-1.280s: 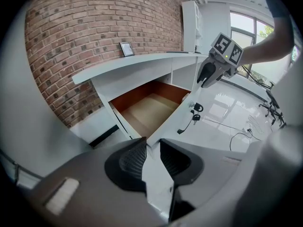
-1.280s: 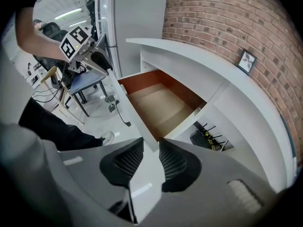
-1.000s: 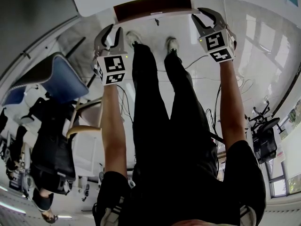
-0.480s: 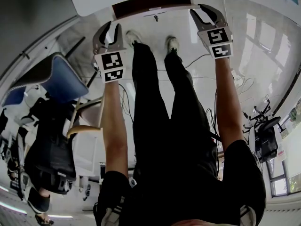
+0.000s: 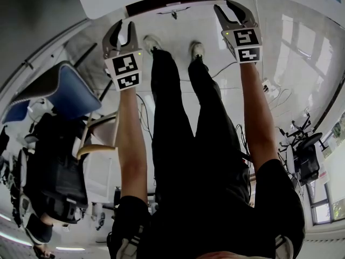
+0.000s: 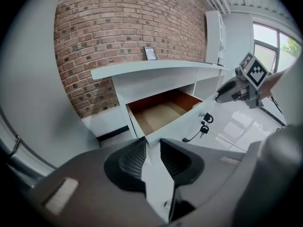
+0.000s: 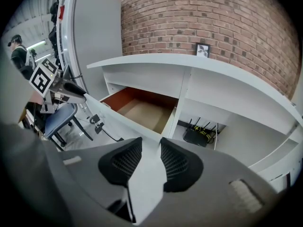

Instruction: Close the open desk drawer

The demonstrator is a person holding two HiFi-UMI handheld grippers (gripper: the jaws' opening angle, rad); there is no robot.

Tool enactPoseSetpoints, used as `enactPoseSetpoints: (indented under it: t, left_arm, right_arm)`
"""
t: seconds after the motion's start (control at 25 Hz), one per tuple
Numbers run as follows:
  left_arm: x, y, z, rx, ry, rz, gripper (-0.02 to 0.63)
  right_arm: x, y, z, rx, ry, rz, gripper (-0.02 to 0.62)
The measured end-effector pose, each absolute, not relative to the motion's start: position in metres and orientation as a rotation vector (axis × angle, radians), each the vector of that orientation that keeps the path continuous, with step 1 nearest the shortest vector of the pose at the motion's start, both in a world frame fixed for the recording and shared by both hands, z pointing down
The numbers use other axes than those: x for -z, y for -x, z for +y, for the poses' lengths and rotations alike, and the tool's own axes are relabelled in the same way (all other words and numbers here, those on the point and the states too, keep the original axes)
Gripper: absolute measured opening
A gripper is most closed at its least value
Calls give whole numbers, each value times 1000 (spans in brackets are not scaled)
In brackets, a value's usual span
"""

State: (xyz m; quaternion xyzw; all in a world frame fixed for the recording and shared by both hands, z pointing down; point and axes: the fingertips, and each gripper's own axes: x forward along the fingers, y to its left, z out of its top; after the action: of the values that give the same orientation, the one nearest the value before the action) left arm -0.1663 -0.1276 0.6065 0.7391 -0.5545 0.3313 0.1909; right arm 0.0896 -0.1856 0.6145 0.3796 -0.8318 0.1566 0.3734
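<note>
Head view shows left tool (image 5: 124, 28) and right tool (image 5: 223, 7) near the drawer (image 5: 170, 2), jaws apart and empty, right's just opened wider.

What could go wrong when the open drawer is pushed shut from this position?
1. A bunch of keys hangs on the drawer front; a hard push may make it swing and knock against the panel.
2. The left tongs stand open near one end of that front, so the edge might slip between the jaws instead of being pushed, and an off-centre push could skew the drawer.
</note>
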Motion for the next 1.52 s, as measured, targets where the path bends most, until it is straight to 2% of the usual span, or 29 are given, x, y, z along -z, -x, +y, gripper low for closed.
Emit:
enactPoseSetpoints:
  t: [0.96, 1.12, 1.36, 1.52]
  left_arm:
    - [-605, 175, -165, -805, -2056, -1652, 101]
    - [-604, 182, -163, -782, -2022, -1704, 141]
    - [-601, 192, -153, -734, -1984, -1734, 130]
    - [-586, 196, -144, -628, -1978, -1766, 101]
  right_arm:
    - [-614, -88, -224, -429, -1150, -2150, 124]
    - [-613, -91, -223, -425, -1186, -2136, 126]
    - [-607, -102, -218, -456, -1239, -2147, 143]
    - [-595, -106, -206, -480, -1322, -2226, 144]
